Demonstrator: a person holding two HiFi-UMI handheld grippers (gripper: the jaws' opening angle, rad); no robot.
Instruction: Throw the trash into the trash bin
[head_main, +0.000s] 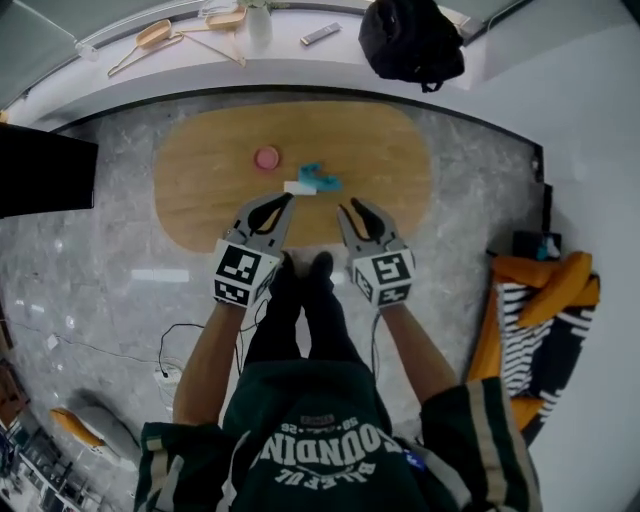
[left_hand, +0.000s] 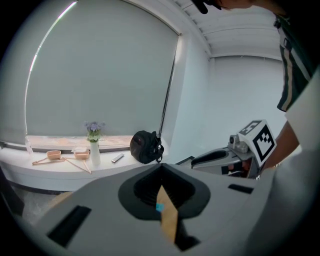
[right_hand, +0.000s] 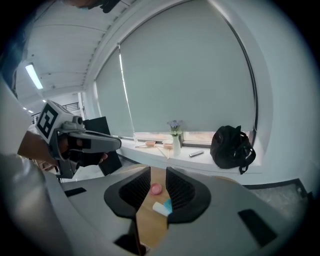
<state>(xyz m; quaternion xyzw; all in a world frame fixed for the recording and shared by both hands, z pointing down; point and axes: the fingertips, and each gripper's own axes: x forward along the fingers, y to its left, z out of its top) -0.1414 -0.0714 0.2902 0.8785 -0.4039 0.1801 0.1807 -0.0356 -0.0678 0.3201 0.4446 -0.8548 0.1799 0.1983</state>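
On the oval wooden table (head_main: 200, 190) lie a pink round piece (head_main: 267, 158), a crumpled blue scrap (head_main: 322, 178) and a white scrap (head_main: 299, 187) beside it. My left gripper (head_main: 287, 200) hovers at the table's near edge, just short of the white scrap, its jaws shut and empty (left_hand: 161, 167). My right gripper (head_main: 352, 207) hangs level with it to the right, open with nothing between the pads (right_hand: 158, 172). Through its gap I see the pink piece (right_hand: 156, 188) and the white scrap (right_hand: 161, 208). No bin shows in any view.
A black backpack (head_main: 410, 40), a vase (head_main: 259, 22), wooden hangers (head_main: 160, 35) and a remote (head_main: 320, 33) sit on the white sill behind the table. A dark screen (head_main: 45, 170) stands left. Orange striped fabric (head_main: 545, 310) lies right. A cable (head_main: 170, 345) runs over the floor.
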